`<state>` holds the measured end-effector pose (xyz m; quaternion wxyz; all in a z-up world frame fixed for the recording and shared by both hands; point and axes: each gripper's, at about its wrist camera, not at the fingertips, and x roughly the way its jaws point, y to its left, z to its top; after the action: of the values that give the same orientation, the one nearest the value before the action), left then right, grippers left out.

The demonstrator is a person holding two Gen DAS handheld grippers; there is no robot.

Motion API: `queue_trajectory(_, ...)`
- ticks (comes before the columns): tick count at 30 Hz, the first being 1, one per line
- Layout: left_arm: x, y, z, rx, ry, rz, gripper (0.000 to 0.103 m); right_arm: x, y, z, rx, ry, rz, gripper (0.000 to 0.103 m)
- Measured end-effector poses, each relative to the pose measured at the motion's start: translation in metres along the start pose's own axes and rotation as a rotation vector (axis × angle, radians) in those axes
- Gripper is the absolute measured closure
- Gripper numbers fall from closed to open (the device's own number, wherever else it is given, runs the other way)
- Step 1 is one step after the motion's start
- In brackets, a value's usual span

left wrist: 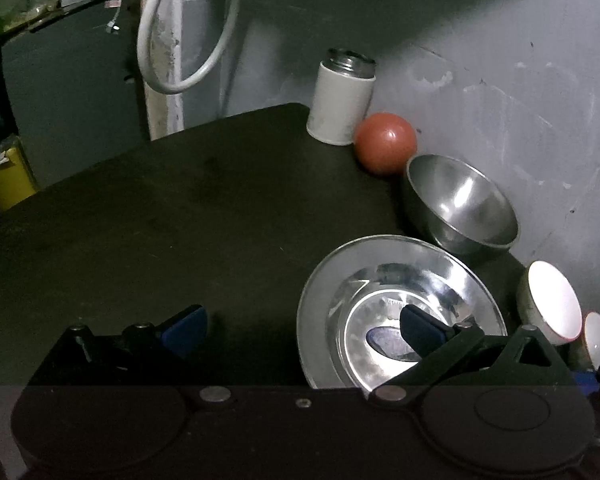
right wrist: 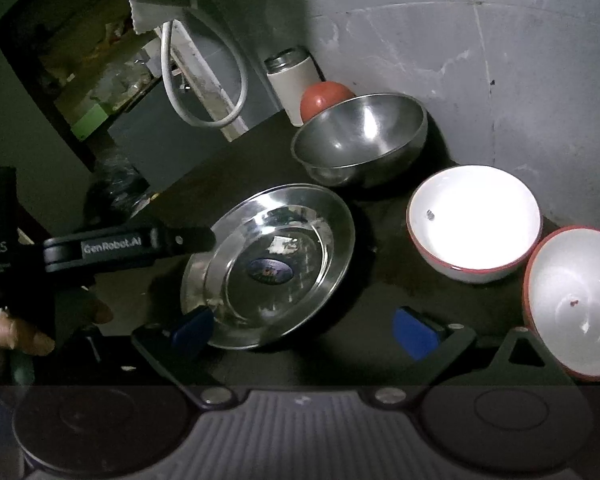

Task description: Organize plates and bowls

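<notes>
- The dark, matte table (right wrist: 380, 280) carries all the dishes, pushed against a scuffed grey wall (right wrist: 500, 60).
- The shiny round steel plate (right wrist: 268, 264), wide-rimmed with a dark oval sticker at its centre, lies flat in the middle of the right wrist view.
- The deep steel bowl (right wrist: 360, 140) stands upright at 1 o'clock from the plate, just beside it.
- The white ceramic bowl with a red rim (right wrist: 474, 222) sits upright at 3 o'clock from the plate, apart from it.
- A second red-rimmed white bowl (right wrist: 572, 304) lies at 4 o'clock, tilted in this view.
- A white cylindrical jar with a metal top (right wrist: 290, 80) stands at 12 o'clock, the orange-red ball (right wrist: 322, 98) just beside it.
- The left gripper (left wrist: 304, 330) has its jaws spread wide, empty; one blue pad hangs over the plate.
- The right gripper (right wrist: 304, 332) is likewise wide open and holds nothing, its left pad by the plate's near rim.
</notes>
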<state>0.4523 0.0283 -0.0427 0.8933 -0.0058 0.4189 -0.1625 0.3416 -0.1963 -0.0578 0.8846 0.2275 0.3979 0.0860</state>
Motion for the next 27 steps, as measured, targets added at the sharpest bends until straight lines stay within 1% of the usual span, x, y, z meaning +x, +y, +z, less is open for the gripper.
queue_trajectory(2,0.000,-0.002,-0.001,0.017,-0.011,0.000,0.001,0.003,0.001,0.000,-0.009,-0.003,-0.011,0.006)
queue_trajectory(5,0.001,-0.004,0.001,0.034,-0.008,-0.005,0.002,0.009,0.002,0.002,-0.017,0.002,-0.028,0.014)
queue_trajectory(7,0.001,-0.004,0.003,0.030,-0.001,-0.025,0.003,0.012,0.002,0.004,-0.020,0.001,-0.038,0.020)
queue_trajectory(8,0.002,-0.004,0.003,0.026,-0.001,-0.024,0.003,0.013,0.002,0.005,-0.022,0.000,-0.043,0.021)
queue_trajectory(10,0.003,-0.005,0.003,0.019,0.002,-0.017,0.005,0.017,0.003,0.007,-0.023,0.001,-0.050,0.028)
queue_trajectory(12,0.005,-0.006,0.004,0.010,0.010,-0.014,0.013,0.019,0.002,0.008,-0.027,0.003,-0.060,0.033)
queue_trajectory(15,0.007,-0.006,0.004,0.005,0.027,-0.023,0.022,0.023,0.002,0.011,-0.031,0.011,-0.073,0.043)
queue_trajectory(16,0.007,-0.006,0.004,0.006,0.026,-0.026,0.023,0.024,0.001,0.011,-0.029,0.013,-0.077,0.045)
queue_trajectory(18,0.006,-0.007,0.003,0.009,0.018,-0.022,0.029,0.025,-0.001,0.012,-0.013,0.014,-0.075,0.046)
queue_trajectory(20,0.005,-0.007,0.001,0.005,0.011,-0.014,0.032,0.026,-0.003,0.013,0.003,0.015,-0.073,0.051)
queue_trajectory(22,0.005,-0.008,0.000,-0.006,0.012,-0.021,0.041,0.026,-0.003,0.013,0.003,0.020,-0.077,0.061)
queue_trajectory(24,0.006,-0.009,-0.001,-0.013,0.023,-0.018,0.059,0.027,-0.004,0.014,0.003,0.023,-0.076,0.066)
queue_trajectory(26,0.007,-0.009,-0.001,-0.023,0.031,-0.006,0.067,0.027,-0.003,0.015,-0.001,0.022,-0.075,0.071)
queue_trajectory(27,0.007,-0.009,-0.001,-0.029,0.032,-0.005,0.070,0.027,-0.002,0.015,-0.005,0.022,-0.076,0.075)
